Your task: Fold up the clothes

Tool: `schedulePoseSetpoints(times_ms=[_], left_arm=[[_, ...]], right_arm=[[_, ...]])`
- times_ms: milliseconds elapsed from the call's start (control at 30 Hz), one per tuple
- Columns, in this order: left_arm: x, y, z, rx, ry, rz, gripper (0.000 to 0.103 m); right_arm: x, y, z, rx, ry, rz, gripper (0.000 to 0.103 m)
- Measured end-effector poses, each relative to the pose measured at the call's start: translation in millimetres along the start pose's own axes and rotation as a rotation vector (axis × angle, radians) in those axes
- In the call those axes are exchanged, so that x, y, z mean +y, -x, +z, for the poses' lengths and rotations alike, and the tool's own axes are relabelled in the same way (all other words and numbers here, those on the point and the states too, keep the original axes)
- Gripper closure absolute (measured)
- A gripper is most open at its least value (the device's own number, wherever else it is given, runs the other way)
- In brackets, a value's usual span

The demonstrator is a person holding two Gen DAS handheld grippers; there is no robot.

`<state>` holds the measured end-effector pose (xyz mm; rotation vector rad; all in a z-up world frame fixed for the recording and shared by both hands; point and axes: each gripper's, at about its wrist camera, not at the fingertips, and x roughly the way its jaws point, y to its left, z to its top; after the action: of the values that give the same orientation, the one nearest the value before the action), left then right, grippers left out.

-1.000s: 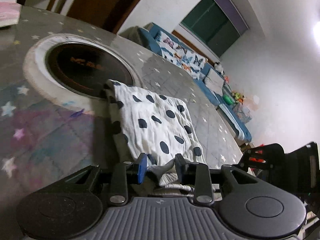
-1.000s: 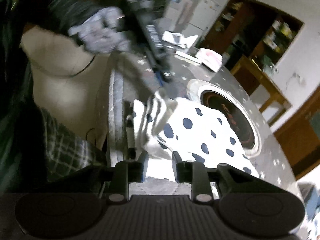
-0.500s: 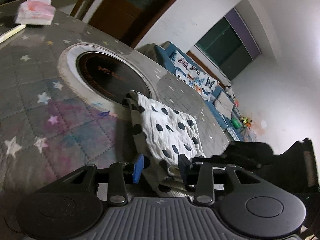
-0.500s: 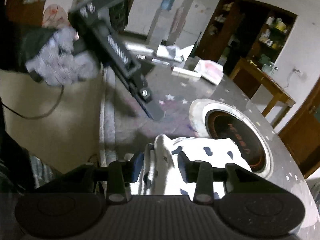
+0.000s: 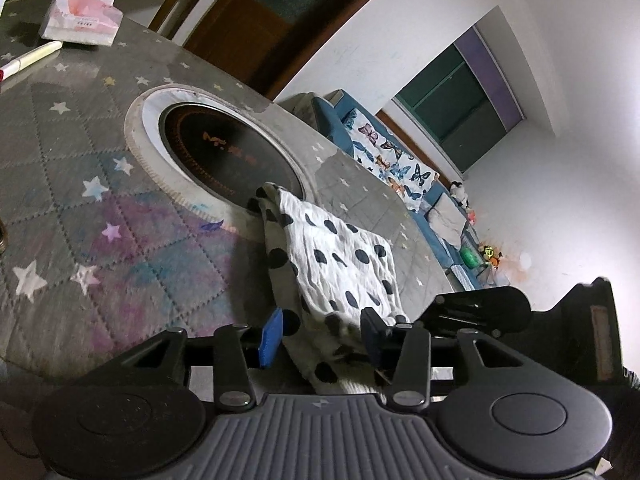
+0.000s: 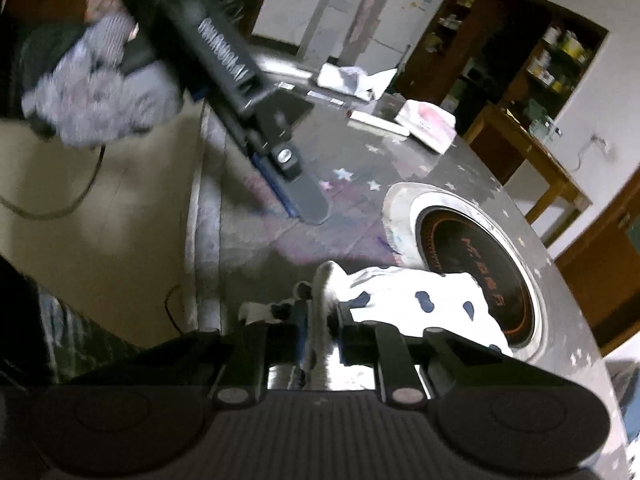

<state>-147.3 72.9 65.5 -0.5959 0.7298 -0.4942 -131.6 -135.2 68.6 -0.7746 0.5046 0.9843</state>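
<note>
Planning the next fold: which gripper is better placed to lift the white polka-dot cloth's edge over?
Right, probably. The right gripper is pinched on a raised fold of the white polka-dot cloth; the left gripper has opened and only straddles the cloth's near edge.

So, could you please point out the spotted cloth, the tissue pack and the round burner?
spotted cloth [image 5: 340, 256]: left wrist view, on its flat top layer.
tissue pack [image 5: 82, 20]: left wrist view, on its pink top.
round burner [image 5: 228, 152]: left wrist view, on its dark glass.
</note>
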Motion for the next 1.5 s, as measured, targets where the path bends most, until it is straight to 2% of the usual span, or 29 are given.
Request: schedulePoseSetpoints(times_ms=[133,233,400,467,567,733,867,967,1133,1200,1333,1500], left_arm=[[-6.2,-0.5,4.5,-0.018,-0.016,-0.014,0.056],[-11.3,-2.1,8.6,-0.028,-0.031,-0.023,0.056],[-20.6,-13.5,15.1,-0.022,-0.060,-0.041,0.056],[-26.1,-21.4,16.4,-0.012,-0.076,-0.050,0.056],[-34.2,-33.5,18.0,0.001,-0.102,-0.078,0.058],[-41.3,-61.3,16.9,0.036,-0.116,-0.100,0.059],[-43.1,-77.6,7.8,0.077,-0.135,-0.100,0.062],[-40.2,-82.6,-2.9,0.117,-0.152,-0.087,0.062],[-35.4,-82.5,-14.7,0.160,-0.167,-0.065,0.062],[-35.8,-80.7,-15.5,0.162,-0.174,-0.063,0.062],[-54.1,-74.3,-6.4,0.123,-0.221,-0.089,0.062],[-70.6,-82.8,-12.0,0.138,-0.275,-0.109,0.062]], right_arm=[[-9.0,23.6,3.8,-0.040,-0.018,0.029,0.092],[-3.6,31.2,1.0,-0.051,0.016,0.053,0.092],[18.7,14.9,-16.4,-0.034,0.082,0.065,0.090],[21.4,14.8,-19.6,-0.033,0.075,0.071,0.084],[12.6,31.1,-22.2,-0.044,-0.014,0.094,0.079],[-13.3,58.4,-32.5,-0.078,-0.234,0.102,0.079],[-35.9,59.7,-54.8,-0.102,-0.446,0.089,0.079],[-48.5,51.6,-75.6,-0.096,-0.598,0.122,0.079],[-51.0,52.1,-88.4,-0.062,-0.618,0.149,0.079],[-57.7,59.2,-84.3,-0.074,-0.602,0.128,0.079],[-81.3,63.1,-77.6,-0.093,-0.594,0.030,0.079],[-122.7,35.0,-77.5,-0.055,-0.641,-0.104,0.076]])
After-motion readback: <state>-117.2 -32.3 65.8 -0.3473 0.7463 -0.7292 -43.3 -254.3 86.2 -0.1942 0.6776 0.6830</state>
